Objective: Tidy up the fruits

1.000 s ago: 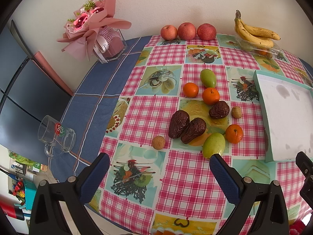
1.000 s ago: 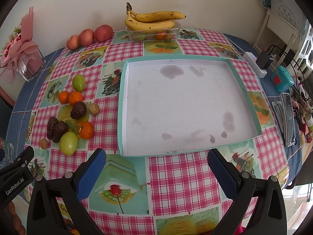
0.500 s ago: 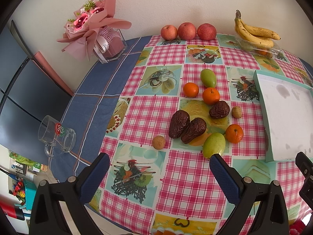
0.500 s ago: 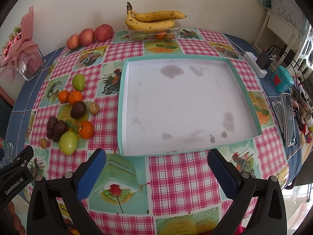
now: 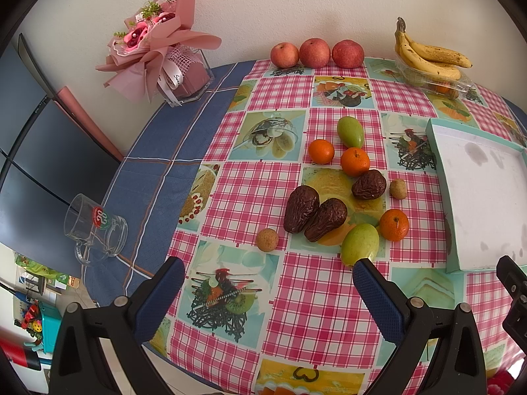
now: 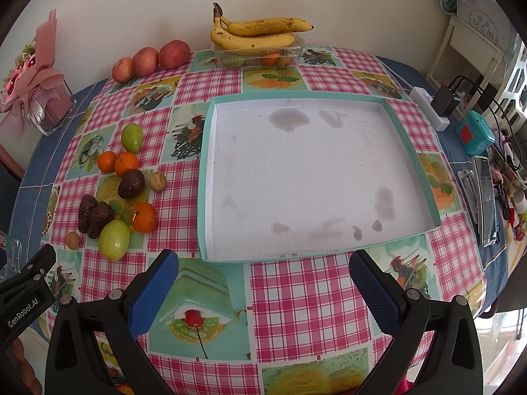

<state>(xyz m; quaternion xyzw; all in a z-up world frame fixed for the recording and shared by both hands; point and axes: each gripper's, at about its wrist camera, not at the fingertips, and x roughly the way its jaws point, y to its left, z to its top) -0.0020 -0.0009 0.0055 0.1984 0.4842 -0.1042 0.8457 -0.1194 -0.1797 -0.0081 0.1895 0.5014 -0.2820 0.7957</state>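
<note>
- On the worktop [image 5: 263, 177], left wrist view: a checked cloth carries a loose cluster of fruit ahead of the left gripper [image 5: 268, 283], whose jaws stand wide apart and hold nothing.
- In the cluster: three oranges, one at the far left [image 5: 321, 151], one touching it on the right [image 5: 355, 161], one nearer the tray [image 5: 394, 224].
- Two green fruits: the far one [image 5: 350, 131] upright-oval beyond the oranges, the near one [image 5: 359, 243] just beyond the tip of the right-hand finger.
- Three wrinkled brown fruits: a touching pair [image 5: 314, 214] and a single one [image 5: 369, 185] below the middle orange.
- Two small tan round fruits, one [image 5: 267, 239] left of the pair, one [image 5: 398, 188] beside the single brown fruit.
- At the wall: three apples [image 5: 314, 52] in a row, and bananas [image 5: 428, 59] lying on a clear punnet.
- At the left: a bouquet [image 5: 154, 46] in a clear vase and a glass mug [image 5: 94, 227] on blue cloth.
- At the right edge: the tray [image 5: 441, 164], seen in part.
- On the worktop, right wrist view: the tray [image 6: 206, 177], shallow with a turquoise rim and a stained white floor, holds no fruit and lies just beyond the right gripper [image 6: 263, 289]; its jaws are wide apart and grasp nothing.
- The fruit cluster [image 6: 125, 191] lies left of the tray, apart from its rim.
- At the far right: a power strip with a charger [image 6: 434, 105] and a phone [image 6: 485, 197].
</note>
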